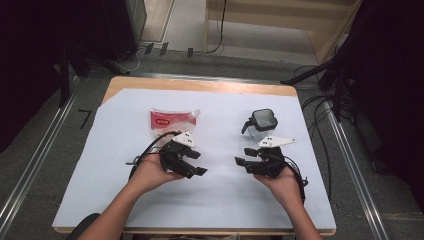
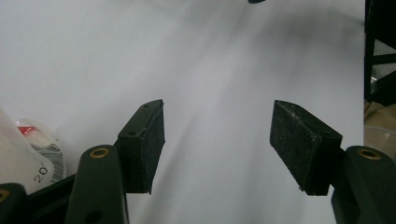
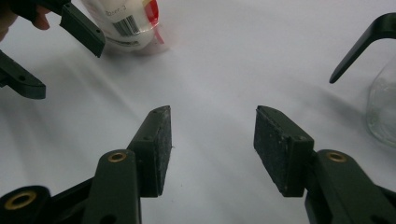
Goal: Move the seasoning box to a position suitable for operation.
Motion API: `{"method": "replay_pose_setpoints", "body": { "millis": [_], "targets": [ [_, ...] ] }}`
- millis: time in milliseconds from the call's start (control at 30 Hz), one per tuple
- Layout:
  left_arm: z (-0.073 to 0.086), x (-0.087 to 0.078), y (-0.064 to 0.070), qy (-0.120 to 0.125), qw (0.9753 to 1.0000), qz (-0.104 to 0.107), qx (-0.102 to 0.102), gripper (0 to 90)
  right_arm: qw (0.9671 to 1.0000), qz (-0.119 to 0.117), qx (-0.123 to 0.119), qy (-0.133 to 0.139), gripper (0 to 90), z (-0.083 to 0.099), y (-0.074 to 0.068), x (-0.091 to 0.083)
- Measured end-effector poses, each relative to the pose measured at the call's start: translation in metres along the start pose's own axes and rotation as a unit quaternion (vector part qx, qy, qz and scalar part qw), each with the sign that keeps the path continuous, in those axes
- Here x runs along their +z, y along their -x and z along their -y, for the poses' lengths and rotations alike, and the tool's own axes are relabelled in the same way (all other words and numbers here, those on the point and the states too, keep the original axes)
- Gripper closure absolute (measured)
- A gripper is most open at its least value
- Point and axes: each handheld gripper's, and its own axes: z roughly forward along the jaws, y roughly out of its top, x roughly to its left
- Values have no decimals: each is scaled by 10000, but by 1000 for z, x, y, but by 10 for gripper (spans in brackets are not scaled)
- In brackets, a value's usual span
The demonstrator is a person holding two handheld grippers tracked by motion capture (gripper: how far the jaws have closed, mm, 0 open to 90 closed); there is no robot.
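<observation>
Red pouch point(image 1: 171, 122) lies flat, spout toward far right.

One red-and-white pouch point(image 1: 171, 121), one glass jar point(image 1: 262, 125) and two grippers sit over one table point(image 1: 200, 85).

Two hand-held grippers, both spread and empty.
The left hand-held gripper point(image 1: 192, 167) angles inward toward the right hand-held gripper point(image 1: 244, 157), tips well apart; each hand cradles its tool from beneath, forearms converging outward.

Recording lab | white-covered desk point(image 1: 125, 200) mid-frame | dark curtains point(image 1: 30, 60) at both sides | cables point(image 1: 320, 107) and floor rails point(image 1: 35, 165) around it
</observation>
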Motion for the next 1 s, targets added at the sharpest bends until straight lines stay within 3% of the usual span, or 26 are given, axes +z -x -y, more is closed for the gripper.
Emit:
{"method": "replay_pose_setpoints", "body": {
  "millis": [133, 267, 400, 1000],
  "targets": [
    [0, 0, -1, -64, 10000, -33, 53, 371, 10000, 4, -18, 10, 472, 0, -1, -1],
    [1, -2, -4, 19, 10000, -38, -26, 376, 10000, -31, 13, -32, 474, 0, -2, 0],
    [0, -3, -5, -104, 9997, 55, -214, 411, 10000, -49, -31, -48, 478, 1, -4, 0],
    [1, -5, -10, -12, 9998, -3, -193, 414, 10000, 9, -44, -25, 487, 3, 0, -6]
  ]
}}
